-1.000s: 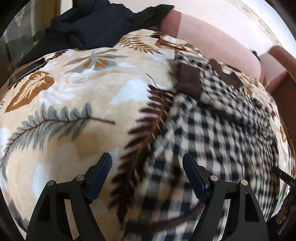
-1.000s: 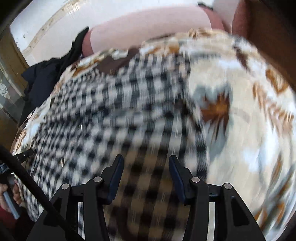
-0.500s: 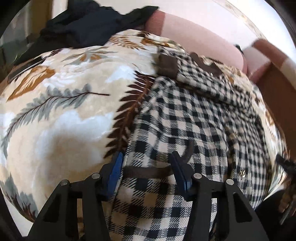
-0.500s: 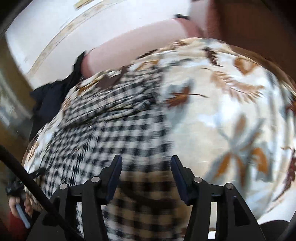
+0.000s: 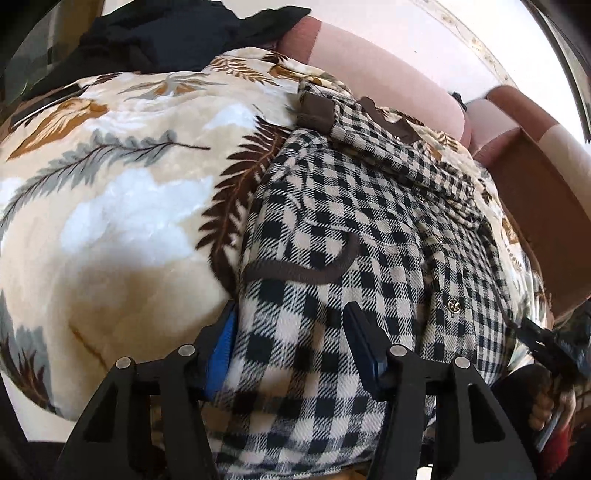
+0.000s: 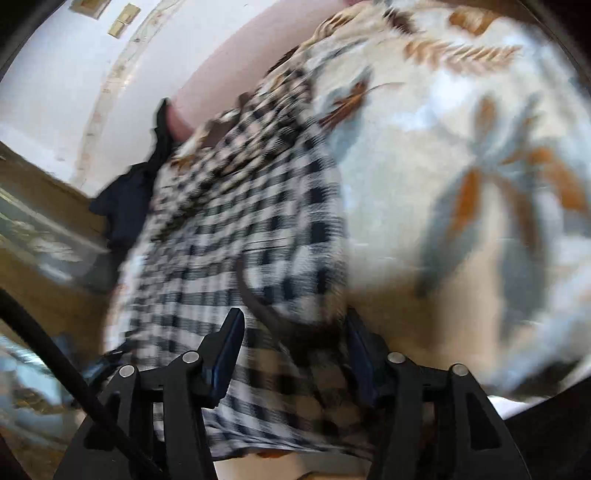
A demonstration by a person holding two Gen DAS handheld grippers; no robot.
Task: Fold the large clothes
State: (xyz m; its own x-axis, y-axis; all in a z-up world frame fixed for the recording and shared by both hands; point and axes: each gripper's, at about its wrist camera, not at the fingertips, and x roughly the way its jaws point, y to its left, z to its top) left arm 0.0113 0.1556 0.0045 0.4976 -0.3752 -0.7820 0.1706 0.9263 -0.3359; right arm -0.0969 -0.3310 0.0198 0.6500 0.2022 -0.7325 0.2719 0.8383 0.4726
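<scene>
A checked shirt (image 5: pixel 369 229) is laid flat on a leaf-print blanket (image 5: pixel 110 206). In the left wrist view it takes up the right half; in the right wrist view (image 6: pixel 236 229) it takes up the centre and left. Brown trim is seen at the collar end (image 5: pixel 316 110), which lies far from both cameras, near a pink cushion (image 5: pixel 388 70). A curved brown band (image 5: pixel 306 271) crosses the shirt nearer the camera. One metal snap (image 5: pixel 453 305) is noted on the front placket.

Left tongs (image 5: pixel 291 354): the jaws straddle the near edge of the shirt, with checked cloth between them. The left finger (image 5: pixel 221 350) sits at the shirt's left border, where it meets the blanket. The jaws are opening. Whether the pads press on the cloth cannot be told.

Right tongs (image 6: pixel 293 350): the view is strongly blurred. Checked cloth and the brown band lie between the fingers. The jaws stand partly apart; grip on the cloth cannot be told.

Dark clothes (image 5: pixel 177 33) are heaped beyond the blanket, at top left of the left wrist view. A hand (image 5: pixel 550 402) holding the other tool is seen at the lower right edge of that view.
</scene>
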